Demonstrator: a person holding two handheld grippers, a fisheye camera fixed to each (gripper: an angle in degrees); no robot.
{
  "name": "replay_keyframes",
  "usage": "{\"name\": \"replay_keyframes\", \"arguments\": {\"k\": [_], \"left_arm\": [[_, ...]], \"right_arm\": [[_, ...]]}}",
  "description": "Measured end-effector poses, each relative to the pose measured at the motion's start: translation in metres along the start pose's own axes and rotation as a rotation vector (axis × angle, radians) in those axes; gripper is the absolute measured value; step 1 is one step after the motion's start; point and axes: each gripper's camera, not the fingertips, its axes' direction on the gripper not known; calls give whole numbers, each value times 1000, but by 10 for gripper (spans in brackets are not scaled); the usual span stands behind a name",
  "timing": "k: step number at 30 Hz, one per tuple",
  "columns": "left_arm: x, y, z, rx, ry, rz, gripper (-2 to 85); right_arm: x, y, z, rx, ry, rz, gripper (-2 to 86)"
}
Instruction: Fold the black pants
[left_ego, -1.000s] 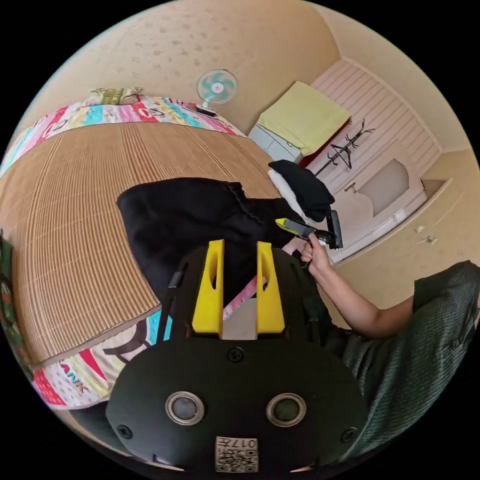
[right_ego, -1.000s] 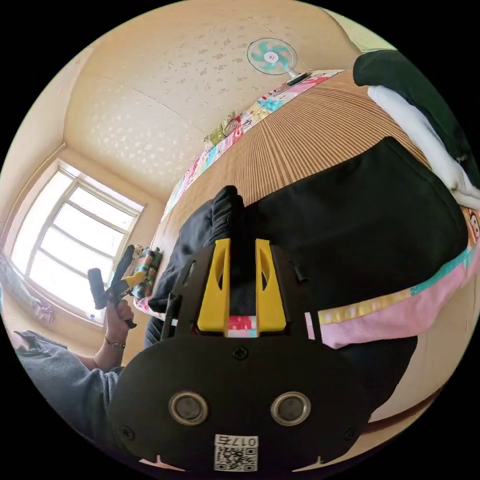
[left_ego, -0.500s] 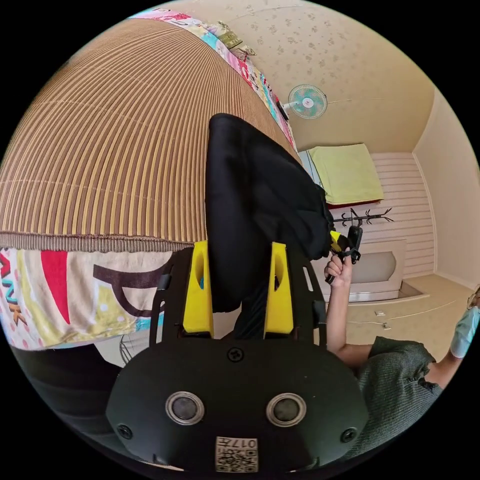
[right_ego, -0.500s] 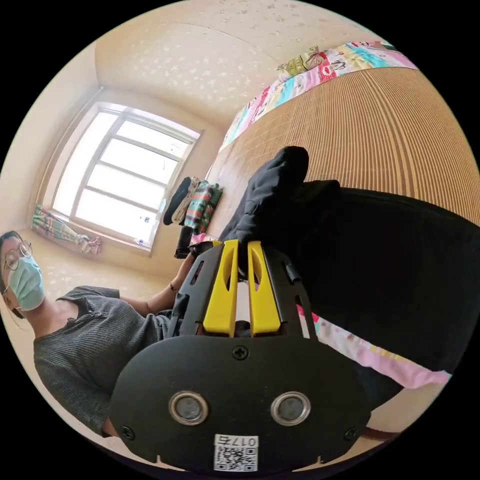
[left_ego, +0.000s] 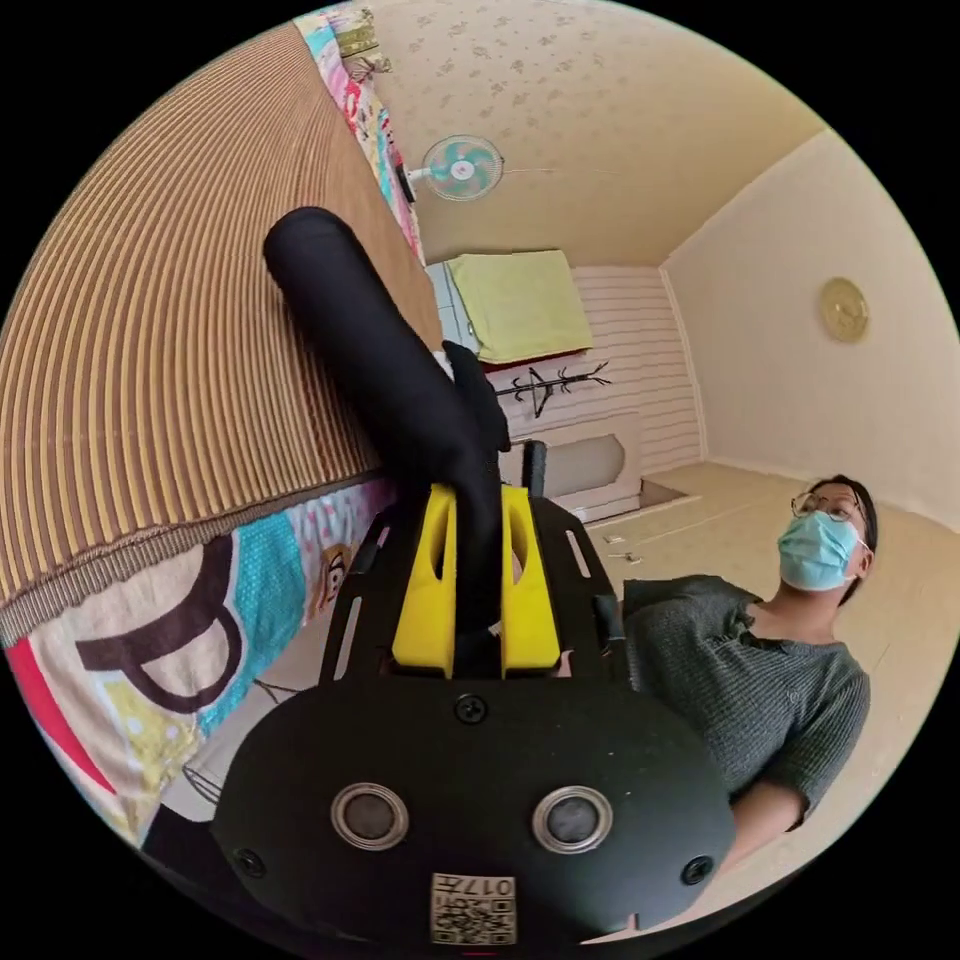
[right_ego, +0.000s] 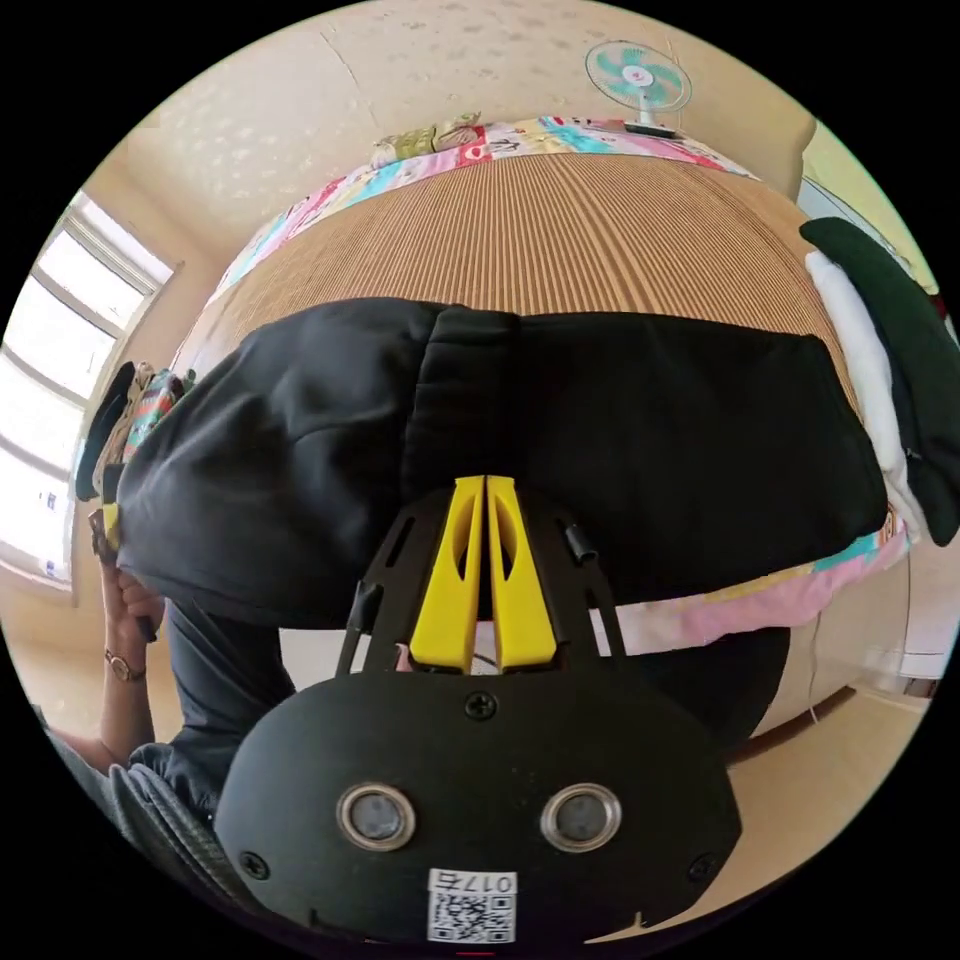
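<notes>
At frame centre, both views: left gripper (left_ego: 476, 500) jaws clamp black pants (left_ego: 380, 330) | right gripper (right_ego: 485, 492) jaws pinch pants' edge | pants span bed mat (right_ego: 560, 240).

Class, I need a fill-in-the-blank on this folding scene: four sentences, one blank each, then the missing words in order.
1. The fingers of the left gripper are shut on the black ____.
2. The pants lie on a striped ____ that covers the bed.
3. A ____ with teal blades stands at the bed's far edge.
4. Beside the pants, a dark garment lies on a ____ one.

Missing words: pants; mat; fan; white
</notes>
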Motion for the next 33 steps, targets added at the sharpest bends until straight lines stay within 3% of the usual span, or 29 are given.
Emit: {"name": "replay_keyframes", "arguments": {"k": [4, 8, 14, 17, 20, 24, 27, 33], "left_arm": [[92, -16, -28, 88, -54, 210, 65], [168, -51, -3, 12, -162, 393, 65], [178, -97, 137, -285, -362, 456, 81], [125, -107, 165, -345, -372, 316, 108], [105, -88, 109, -104, -409, 224, 126], [102, -33, 6, 164, -731, 77, 127], [87, 0, -43, 201, -859, -90, 171], [5, 17, -29, -28, -468, -388, 182]], "right_arm": [[-40, 6, 16, 38, -215, -64, 4], [-69, -2, 45, -9, -476, -122, 4], [-52, -3, 54, -18, -453, -124, 6], [2, 8, 65, -125, -555, -29, 6], [60, 24, 66, -222, -640, 87, 8], [109, 39, 50, -211, -782, 117, 14], [137, 42, 45, -134, -978, 137, 29], [156, 5, 77, -141, -1107, 200, 128]]}}
